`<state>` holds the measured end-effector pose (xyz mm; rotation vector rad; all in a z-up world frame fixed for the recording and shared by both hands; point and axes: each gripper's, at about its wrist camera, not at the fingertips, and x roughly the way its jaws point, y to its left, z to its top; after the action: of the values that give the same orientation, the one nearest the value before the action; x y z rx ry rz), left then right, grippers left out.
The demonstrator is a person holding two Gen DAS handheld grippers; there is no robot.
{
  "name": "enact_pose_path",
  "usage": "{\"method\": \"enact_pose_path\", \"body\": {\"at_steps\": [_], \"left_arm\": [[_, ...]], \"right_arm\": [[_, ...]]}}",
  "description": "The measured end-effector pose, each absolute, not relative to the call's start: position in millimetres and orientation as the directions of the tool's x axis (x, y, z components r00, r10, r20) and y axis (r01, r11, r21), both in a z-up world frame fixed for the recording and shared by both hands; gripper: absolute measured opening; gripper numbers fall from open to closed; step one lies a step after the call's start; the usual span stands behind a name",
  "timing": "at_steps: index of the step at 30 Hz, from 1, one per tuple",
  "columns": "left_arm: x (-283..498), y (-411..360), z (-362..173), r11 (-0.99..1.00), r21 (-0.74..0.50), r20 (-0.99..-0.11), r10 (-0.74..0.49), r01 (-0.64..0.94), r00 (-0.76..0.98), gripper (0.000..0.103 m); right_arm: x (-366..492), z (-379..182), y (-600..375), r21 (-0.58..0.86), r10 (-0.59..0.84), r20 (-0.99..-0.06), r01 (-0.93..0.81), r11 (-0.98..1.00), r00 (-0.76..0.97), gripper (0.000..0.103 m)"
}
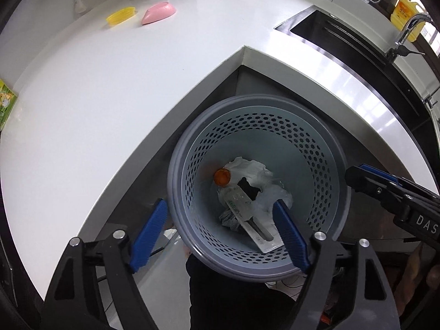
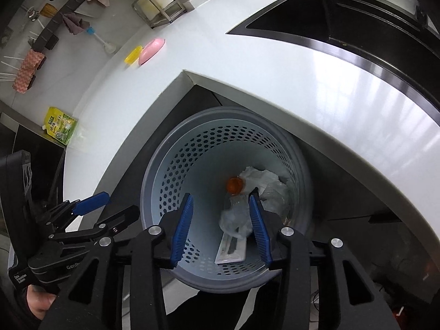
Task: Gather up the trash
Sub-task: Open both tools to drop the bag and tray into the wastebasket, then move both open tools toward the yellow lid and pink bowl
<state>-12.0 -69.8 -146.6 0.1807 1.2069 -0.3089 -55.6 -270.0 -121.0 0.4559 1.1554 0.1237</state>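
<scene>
The bin (image 1: 255,189) is standing on the floor in the inner corner of the white counter (image 1: 137,88), its grey rim (image 2: 225,283) lying just under the counter's edge on the far side and facing open floor on the near side. The left gripper (image 1: 220,233) is hanging over the bin's near rim with its blue pads spread wide, one pad (image 1: 150,236) outside the rim and the other inside, nothing between them. The right gripper (image 2: 221,228) is pointing down into the bin, its jaws standing partly apart and gripping nothing. The trash is lying at the bin's bottom: an orange cap (image 1: 222,177), crumpled white tissue (image 1: 247,166), a clear bottle (image 1: 238,200) and a flat white packet (image 2: 230,251). Beyond the bin, on the counter, a yellow lid (image 1: 121,16) and a pink dish (image 1: 159,13) are sitting side by side, and a green pouch (image 2: 61,126) is lying at the counter's left end. To the right of the bin the dark sink (image 1: 338,35) is set into the counter, with a tap (image 1: 407,33) and a yellow bottle (image 1: 407,13) behind it. The gripper bodies are showing "DAS", "GenR" and "Data Acquisition System"; the pouch's print is too small to read.
</scene>
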Motion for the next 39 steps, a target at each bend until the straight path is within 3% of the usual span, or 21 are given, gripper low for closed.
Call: {"method": "enact_pose_path", "body": {"at_steps": [4,10,39], "left_arm": [[-19,-63,-133,0.957,-0.015,-0.932,-0.119,0.291,0.342,0.092],[-27,-59,-115,0.968,-0.022,-0.925,-0.114,0.248,0.362,0.096],[-13,-13,-36,0.99,-0.007,-0.85,-0.078,0.137,0.52,0.096]], "right_arm": [[-60,-112,-268,0.399,0.316,-0.852,0.126,0.908,0.416,0.048],[-66,-100,-267,0.4,0.316,-0.849,0.123,0.908,0.424,0.05],[-28,-34,-226,0.354,0.293,-0.803,0.02,0.935,0.518,0.057]]}}
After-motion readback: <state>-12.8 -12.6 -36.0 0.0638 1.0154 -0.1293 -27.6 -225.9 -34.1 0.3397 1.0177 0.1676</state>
